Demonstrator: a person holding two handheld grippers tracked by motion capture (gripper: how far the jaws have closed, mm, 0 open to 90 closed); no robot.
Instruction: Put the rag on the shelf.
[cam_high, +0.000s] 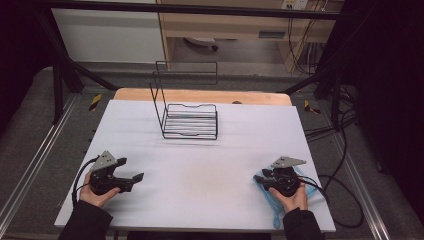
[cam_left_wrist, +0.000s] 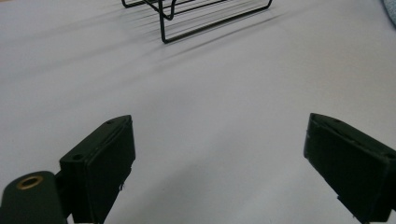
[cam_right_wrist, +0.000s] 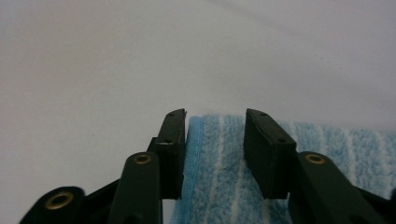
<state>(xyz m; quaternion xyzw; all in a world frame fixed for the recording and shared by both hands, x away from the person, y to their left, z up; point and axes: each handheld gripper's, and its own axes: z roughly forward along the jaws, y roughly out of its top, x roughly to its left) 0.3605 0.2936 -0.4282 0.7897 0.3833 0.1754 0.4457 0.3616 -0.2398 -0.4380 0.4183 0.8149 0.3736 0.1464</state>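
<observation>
Left gripper (cam_high: 131, 170) idles near the surface's (cam_high: 200, 175) front-left corner, fingers (cam_left_wrist: 100, 168) wide apart on nothing. The wire rack (cam_high: 190, 120) stands mid-rear, well clear. By the front-right corner, the right gripper (cam_right_wrist: 215, 154) straddles the blue towel's (cam_right_wrist: 224, 177) left hem (fingers part-closed, not yet pinching), the towel running rightward.

Your right hand (cam_high: 294, 197) and right gripper (cam_high: 263, 176) cover most of the blue towel (cam_high: 274, 212) at lower right of the high view. In the right gripper view the towel (cam_right_wrist: 219, 177) runs off the bottom and right edges; can't tell if the pads press it. The wire rack (cam_left_wrist: 187, 14) is cut off at the top edge of the left gripper view.
</observation>
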